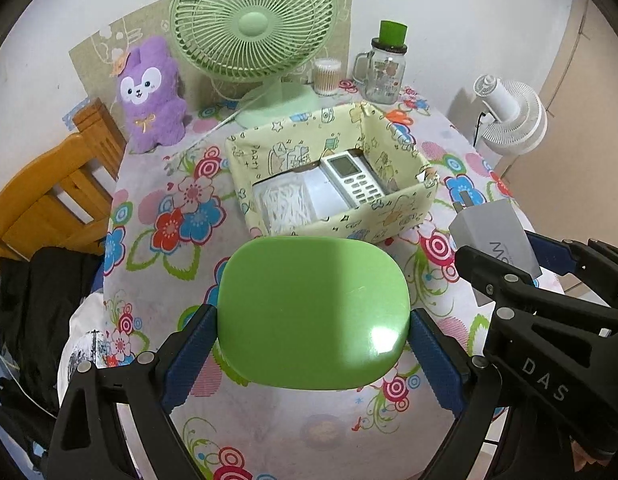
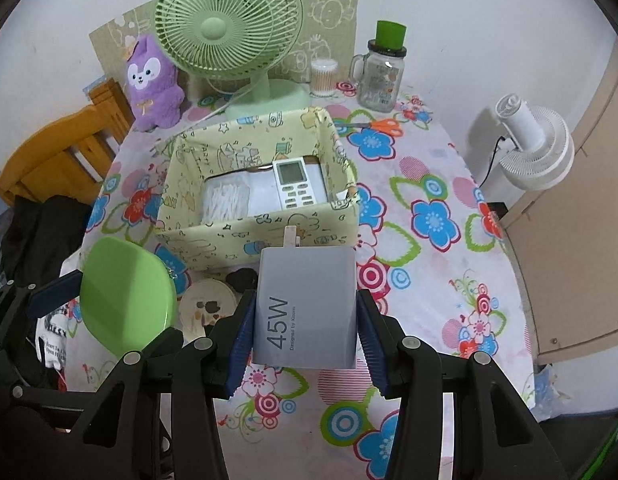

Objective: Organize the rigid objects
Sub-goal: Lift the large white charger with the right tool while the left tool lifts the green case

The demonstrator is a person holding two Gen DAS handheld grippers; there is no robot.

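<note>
The left gripper (image 1: 313, 320) is clamped on a green rounded case (image 1: 313, 312), its blue pads pressing the case's left and right edges, held above the near part of the flowered tablecloth (image 1: 157, 200). To its right, the right gripper (image 2: 305, 320) grips a grey 45W charger (image 2: 307, 300) by its two sides, prongs pointing far toward the box; in the left wrist view the same charger (image 1: 497, 232) shows at the right edge, partly covered by the black gripper frame.

Just beyond both held things stands a yellow patterned box (image 2: 265, 236) on the table. Inside it lie a white remote control (image 2: 299, 184) at the right and a clear pack of white cotton swabs (image 2: 225, 200) at the left; what sits under them is hard to make out. Near the box's front left, between the two grippers, a round cream lid (image 2: 207, 308) with dark marks rests on the cloth, half hidden by the gripper.

Farther back stand a green desk fan (image 1: 253, 28), a purple plush toy (image 1: 149, 96) to its left, a tub of cotton buds (image 1: 327, 76) and a glass mug jar with a green cap (image 1: 385, 68) to its right. Orange-handled scissors (image 2: 381, 125) lie right of the box. A wooden chair (image 1: 49, 192) is at the far left, a white fan (image 2: 537, 148) off the table at right
</note>
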